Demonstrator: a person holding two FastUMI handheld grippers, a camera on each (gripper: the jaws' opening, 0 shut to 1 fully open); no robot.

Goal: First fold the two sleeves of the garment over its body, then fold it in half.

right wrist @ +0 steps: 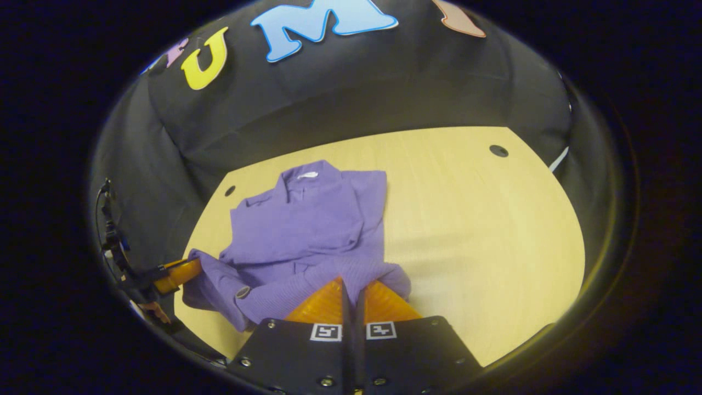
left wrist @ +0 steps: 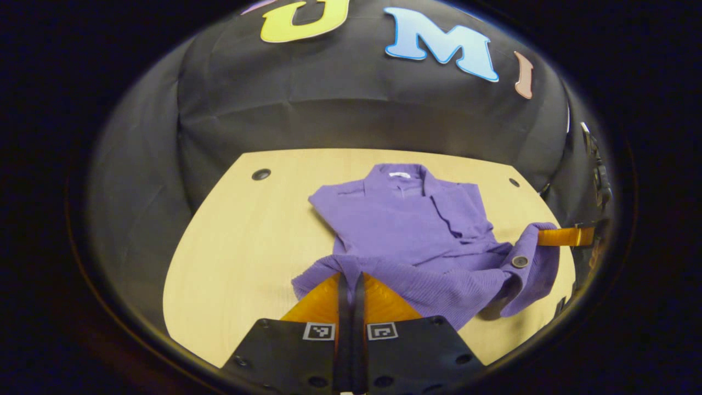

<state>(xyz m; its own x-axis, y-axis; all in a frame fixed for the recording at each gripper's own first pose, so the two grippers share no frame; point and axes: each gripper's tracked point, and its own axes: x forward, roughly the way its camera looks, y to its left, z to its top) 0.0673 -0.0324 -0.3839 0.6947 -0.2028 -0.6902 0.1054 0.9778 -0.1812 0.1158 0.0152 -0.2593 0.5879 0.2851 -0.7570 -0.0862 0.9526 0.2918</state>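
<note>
Left gripper (left wrist: 351,277): fingers pressed together on the near hem of the cardigan (left wrist: 406,230), at one bottom corner. The cloth drapes over the fingertips and is lifted off the table (left wrist: 230,258) there.

Right gripper (right wrist: 351,282): fingers likewise closed tight, pinching the hem's other bottom corner. The knit bunches over the tips.

Seen from the left gripper view, the right gripper (left wrist: 565,237) comes in from the side of the cardigan, its fingers buried in purple fabric; a flap with a dark button (left wrist: 520,261) hangs down just beside it. Seen from the right gripper view, the left gripper (right wrist: 178,274) enters from the opposite side of the cardigan, with a hand (right wrist: 156,311) partly visible below it and cables behind. Which flap the button (right wrist: 243,292) belongs to cannot be told.

Cardigan: purple ribbed knit, lying on the light wooden table, collar at the far end with a white label (left wrist: 398,175) inside it. Both sleeves lie folded across the body. The near hem is raised between the two grippers; the far half lies flat.

Beyond the cardigan: round dark holes (left wrist: 261,174) in the table near its far corners, then the black cloth wall (left wrist: 351,109).

No containers here.
</note>
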